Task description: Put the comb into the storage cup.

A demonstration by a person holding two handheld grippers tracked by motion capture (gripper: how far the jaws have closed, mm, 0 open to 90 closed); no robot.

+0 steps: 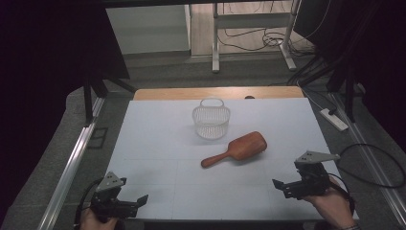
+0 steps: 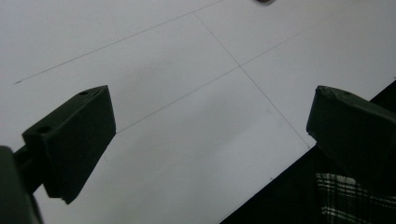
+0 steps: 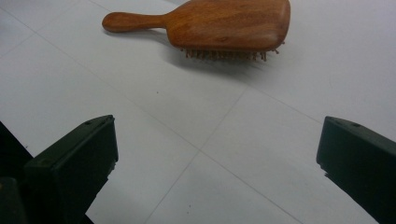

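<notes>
Wooden hairbrush lies near the middle of the white table, bristles down, back up, handle pointing toward the person's left and slightly nearer them. Bristle-down rest keeps it steady and lifts the head slightly, so the handle likely offers the easier pinch. Small white wire basket stands upright just beyond the brush, apart from it, mouth open to the top; probably where the brush is meant to go, though that is a guess from the layout. Right gripper sits at the near right edge, jaws wide apart and empty, aimed toward the brush; in the right gripper view the brush lies ahead, well short of contact. This side is nearer and looks set for the reach. Left gripper waits at the near left corner, jaws also spread, nothing between them; the left gripper view shows bare table and its near edge. Nothing held yet; the grasp hasn't started.
</notes>
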